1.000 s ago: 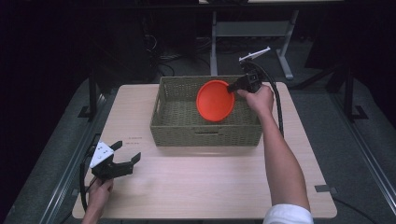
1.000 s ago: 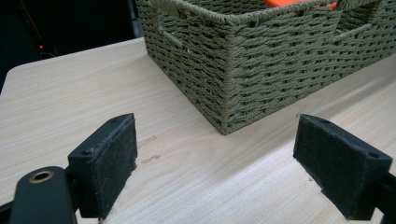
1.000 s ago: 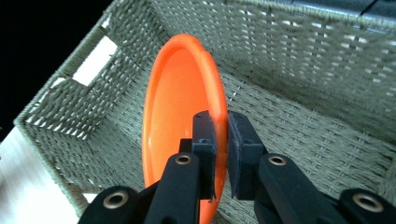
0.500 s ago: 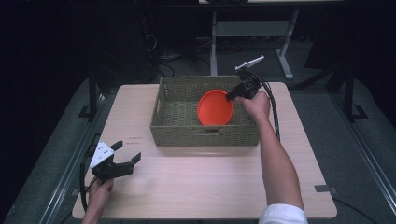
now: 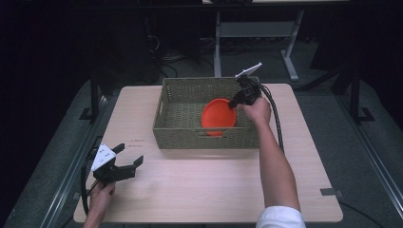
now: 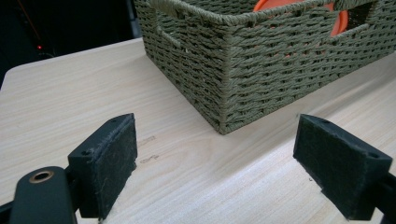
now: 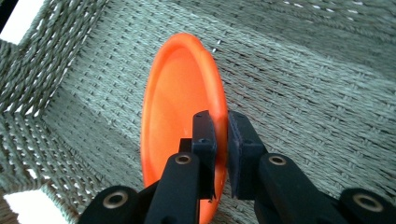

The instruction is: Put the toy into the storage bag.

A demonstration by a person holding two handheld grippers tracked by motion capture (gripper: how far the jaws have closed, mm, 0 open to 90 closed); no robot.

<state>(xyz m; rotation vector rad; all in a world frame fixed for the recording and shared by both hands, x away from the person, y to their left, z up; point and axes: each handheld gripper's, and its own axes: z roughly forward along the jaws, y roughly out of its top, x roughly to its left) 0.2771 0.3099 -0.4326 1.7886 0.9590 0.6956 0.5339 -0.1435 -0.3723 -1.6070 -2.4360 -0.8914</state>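
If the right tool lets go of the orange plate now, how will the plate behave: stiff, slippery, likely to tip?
The orange plate probably is stiff: the right tool pinches only its rim, yet it keeps its shape. Its smooth surface looks somewhat slippery. It stands on edge inside the woven basket, so it would likely tip flat.

The orange plate [image 5: 218, 116] — round, glossy, shallow-rimmed — stands tilted on edge inside the woven olive basket [image 5: 183, 128], towards its right end; the basket sits at the bench's far edge — about midway along.
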